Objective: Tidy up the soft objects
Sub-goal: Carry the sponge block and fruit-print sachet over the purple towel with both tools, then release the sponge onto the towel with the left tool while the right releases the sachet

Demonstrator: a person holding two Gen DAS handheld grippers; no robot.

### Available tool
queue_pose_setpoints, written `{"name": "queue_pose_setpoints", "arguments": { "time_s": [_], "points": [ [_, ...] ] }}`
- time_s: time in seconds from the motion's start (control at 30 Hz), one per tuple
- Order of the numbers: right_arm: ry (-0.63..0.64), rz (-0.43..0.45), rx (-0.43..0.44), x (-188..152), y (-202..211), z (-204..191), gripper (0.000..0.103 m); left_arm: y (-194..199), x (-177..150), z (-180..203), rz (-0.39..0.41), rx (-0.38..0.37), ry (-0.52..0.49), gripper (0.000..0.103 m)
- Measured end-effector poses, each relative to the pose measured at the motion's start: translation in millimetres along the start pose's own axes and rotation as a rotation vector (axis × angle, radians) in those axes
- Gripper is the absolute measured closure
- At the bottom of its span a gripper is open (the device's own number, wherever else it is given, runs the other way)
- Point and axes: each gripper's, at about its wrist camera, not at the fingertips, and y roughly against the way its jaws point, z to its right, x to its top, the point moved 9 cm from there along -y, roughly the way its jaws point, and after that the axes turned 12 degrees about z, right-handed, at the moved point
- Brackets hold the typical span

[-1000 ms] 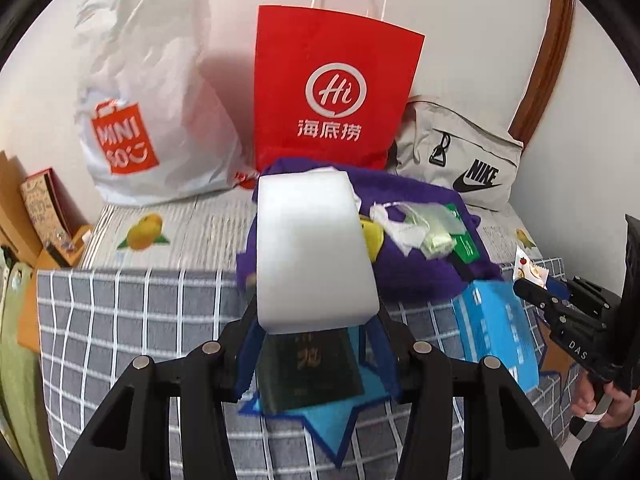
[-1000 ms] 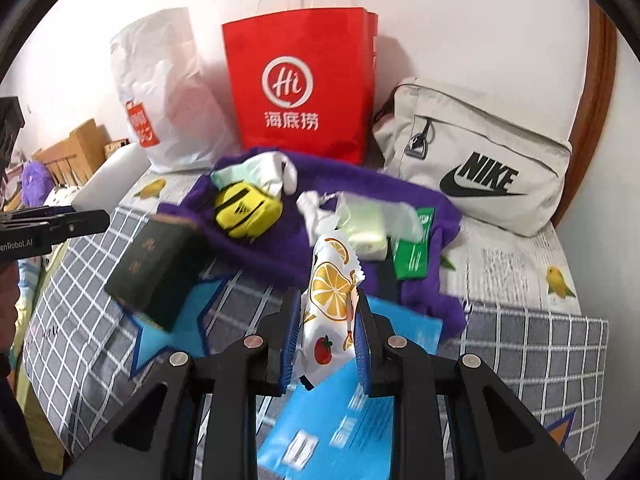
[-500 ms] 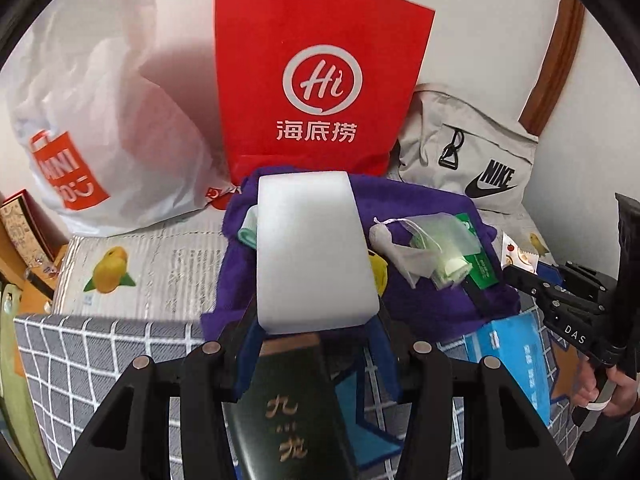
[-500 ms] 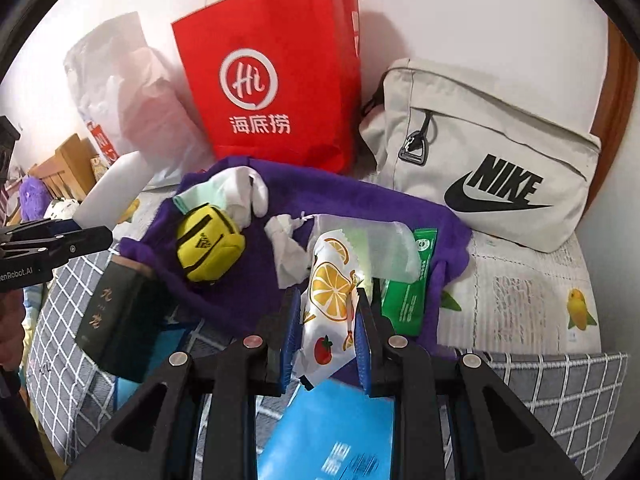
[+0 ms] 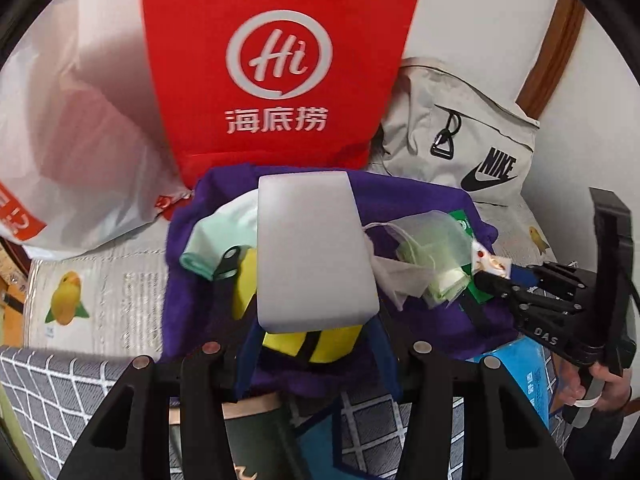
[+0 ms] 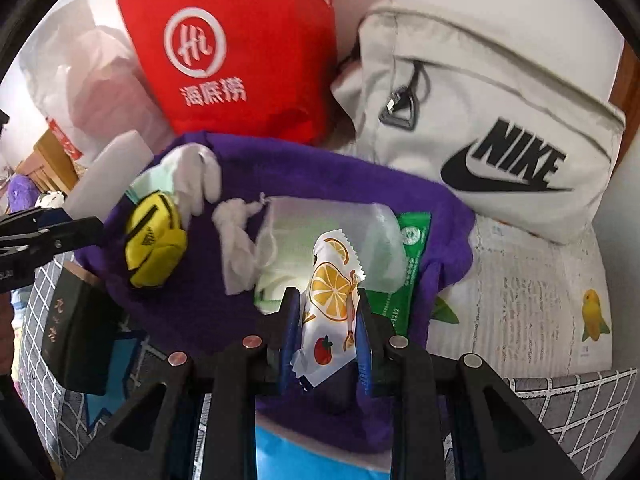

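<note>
My left gripper (image 5: 316, 344) is shut on a white foam block (image 5: 314, 248), held above a purple cloth (image 5: 416, 196). Under the block lies a yellow pouch (image 5: 316, 342), beside a mint cloth (image 5: 218, 240) and a clear bag of pale green items (image 5: 434, 256). My right gripper (image 6: 328, 336) is shut on a white snack packet printed with oranges (image 6: 332, 292), over the same purple cloth (image 6: 328, 172). The yellow pouch (image 6: 154, 252), white gloves (image 6: 192, 176), clear bag (image 6: 332, 224) and a green packet (image 6: 404, 276) lie on it.
A red paper bag (image 5: 276, 64), a white plastic bag (image 5: 76, 132) and a beige Nike bag (image 5: 468, 136) stand against the wall. A dark green box (image 6: 76, 320) and a blue packet (image 5: 524, 368) sit on the checked cover (image 5: 52, 392). A hand (image 5: 600, 384) holds the right gripper.
Both grippers moved forward and lower toward the purple cloth and the bags, each keeping its grip. The bags now loom larger; the dark box has slid to the lower edge of the left view.
</note>
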Motion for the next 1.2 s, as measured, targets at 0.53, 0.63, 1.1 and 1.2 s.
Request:
{"name": "queue_pose_setpoints", "arguments": {
  "time_s": [0.53, 0.63, 1.1, 1.2],
  "points": [
    [0.086, 0.025, -0.005, -1, -2, 2, 0.041, -29, -5, 40, -0.062, -0.067, -0.052, 0.055],
    [0.071, 0.039, 0.001, 1, 2, 5, 0.040, -35, -8, 48, -0.076, -0.079, -0.067, 0.055],
    [0.001, 0.086, 0.044, 2, 17, 12, 0.029, -59, -22, 76, -0.122, -0.109, -0.118, 0.054],
    [-0.005, 0.094, 0.032, 1, 22, 15, 0.029, -65, -28, 78, -0.137, -0.108, -0.127, 0.054]
  ]
}}
